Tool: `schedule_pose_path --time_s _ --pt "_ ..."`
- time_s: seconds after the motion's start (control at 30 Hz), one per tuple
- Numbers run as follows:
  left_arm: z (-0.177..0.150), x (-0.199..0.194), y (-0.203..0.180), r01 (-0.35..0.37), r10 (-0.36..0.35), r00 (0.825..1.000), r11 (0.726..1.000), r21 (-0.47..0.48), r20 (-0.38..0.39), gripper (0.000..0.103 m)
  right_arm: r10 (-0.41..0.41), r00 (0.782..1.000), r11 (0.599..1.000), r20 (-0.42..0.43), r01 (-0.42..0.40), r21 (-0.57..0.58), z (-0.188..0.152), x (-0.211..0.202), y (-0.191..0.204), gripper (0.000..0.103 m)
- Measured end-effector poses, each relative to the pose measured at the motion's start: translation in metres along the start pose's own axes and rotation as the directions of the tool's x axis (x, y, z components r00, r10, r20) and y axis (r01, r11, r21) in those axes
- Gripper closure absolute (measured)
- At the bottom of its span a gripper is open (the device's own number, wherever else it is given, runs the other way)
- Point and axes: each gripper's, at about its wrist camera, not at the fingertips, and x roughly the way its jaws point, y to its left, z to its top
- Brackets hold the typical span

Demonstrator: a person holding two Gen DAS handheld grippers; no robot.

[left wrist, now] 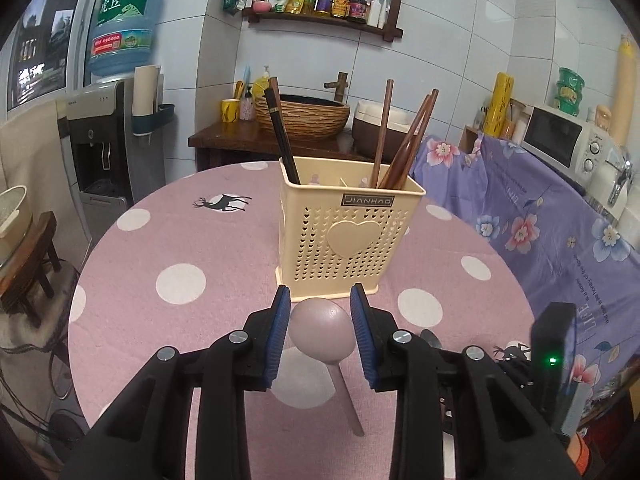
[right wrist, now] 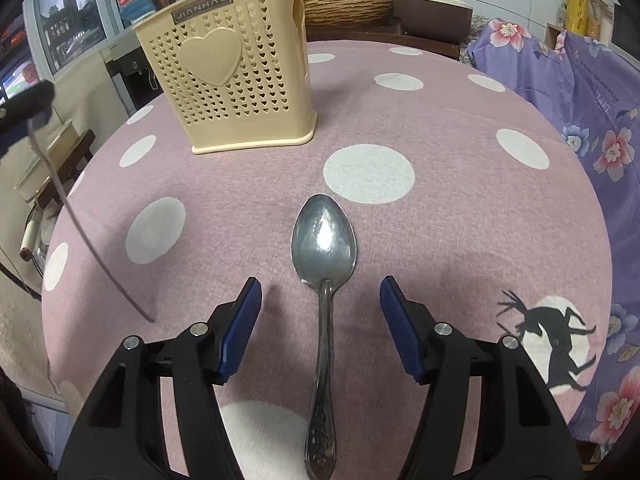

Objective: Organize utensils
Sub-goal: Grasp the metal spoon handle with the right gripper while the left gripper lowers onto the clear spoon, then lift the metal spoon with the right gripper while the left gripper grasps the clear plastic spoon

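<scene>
A cream perforated utensil holder (left wrist: pixel 347 236) with a heart on its front stands mid-table and holds several chopsticks (left wrist: pixel 396 148); it also shows in the right wrist view (right wrist: pixel 228 76). My left gripper (left wrist: pixel 320 320) is shut on the bowl of a mauve spoon (left wrist: pixel 322 330), whose handle slants down toward the table. My right gripper (right wrist: pixel 320 300) is open, its fingers on either side of a metal spoon (right wrist: pixel 325 264) that lies bowl-up on the cloth. The mauve spoon's thin handle (right wrist: pixel 80 224) shows at the left of the right wrist view.
The round table (left wrist: pixel 180 248) wears a pink cloth with white dots and deer prints. A purple floral cloth (left wrist: pixel 540 220) covers a counter to the right, with a microwave (left wrist: pixel 560 140). A water dispenser (left wrist: pixel 100 140) stands at the left, a basket sink (left wrist: pixel 302 114) behind.
</scene>
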Motion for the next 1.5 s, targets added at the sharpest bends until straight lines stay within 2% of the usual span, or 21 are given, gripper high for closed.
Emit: schedule_pose_path --time_s 0.17,0.3,0.33,0.4,0.6,0.87,0.97,1.03,1.3,1.5 --pt "0.0 0.0 0.001 -0.005 0.005 1.0 1.0 0.004 0.003 0.073 -0.026 1.0 1.0 -0.014 0.026 -0.012 0.013 0.011 0.002 0.042" --pt "0.0 0.0 0.003 -0.004 0.004 1.0 1.0 0.0 0.003 0.073 -0.054 0.998 0.998 -0.013 0.054 -0.021 0.02 0.016 0.005 0.053" --pt "0.0 0.0 0.003 -0.004 0.004 1.0 1.0 0.0 0.004 0.073 -0.07 0.998 0.997 -0.01 0.07 -0.032 0.021 0.017 0.006 0.061" --pt "0.0 -0.001 0.004 -0.003 0.003 1.0 1.0 0.003 0.006 0.073 -0.065 0.998 0.997 -0.011 0.065 -0.034 0.022 0.017 0.007 0.065" --pt "0.0 -0.001 0.003 0.001 -0.001 1.0 1.0 0.013 0.011 0.074 -0.048 0.999 0.999 0.002 0.048 -0.012 0.025 0.012 0.004 0.065" --pt "0.002 -0.002 0.002 0.003 -0.003 1.0 1.0 0.021 0.021 0.077 0.001 0.99 1.0 0.143 -0.003 0.017 0.036 -0.047 0.002 0.065" --pt "0.002 -0.003 0.0 0.001 -0.002 1.0 1.0 0.029 0.027 0.082 0.028 0.978 0.999 0.206 -0.034 0.025 0.04 -0.074 0.0 0.065" --pt "0.003 -0.001 -0.001 0.013 -0.014 1.0 0.999 0.03 0.014 0.091 0.048 0.972 0.998 0.23 -0.057 0.032 0.042 -0.086 -0.001 0.065" --pt "-0.003 0.008 0.002 0.014 -0.013 1.0 1.0 0.021 -0.018 0.091 0.046 0.969 0.996 0.243 -0.062 0.057 0.041 -0.091 -0.005 0.065" --pt "-0.008 0.011 0.018 -0.02 0.02 0.999 1.0 0.001 -0.03 0.091 0.051 0.967 0.996 0.251 -0.066 0.055 0.041 -0.095 -0.003 0.065"
